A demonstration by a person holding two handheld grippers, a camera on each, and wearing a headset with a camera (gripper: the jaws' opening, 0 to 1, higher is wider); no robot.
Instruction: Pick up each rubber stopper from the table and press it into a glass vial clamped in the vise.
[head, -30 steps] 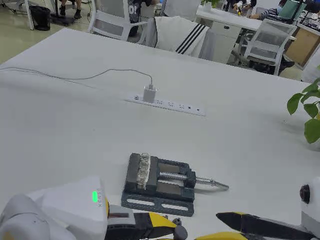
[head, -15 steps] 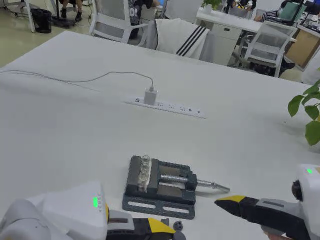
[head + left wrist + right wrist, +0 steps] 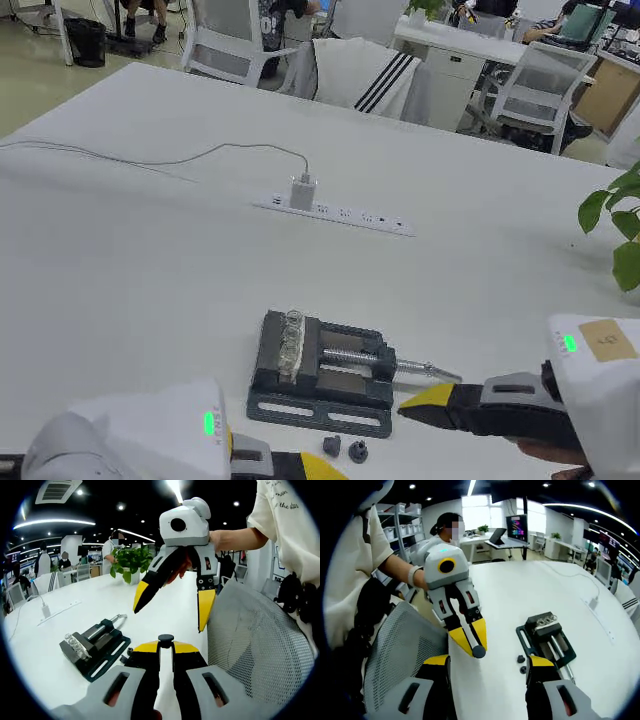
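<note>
Head view: left gripper (image 3: 316, 467) tips cut off.

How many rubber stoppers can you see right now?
3. One stopper and another stopper lie on the table beside the vise; a third stopper is pinched by the left gripper. More may be hidden.

Fig. White table (image 3: 150, 250); chairs (image 3: 530, 88) at 12 o'clock, plant (image 3: 626, 262) at 3 o'clock; strip lights (image 3: 55, 523) on dark ceiling.
</note>
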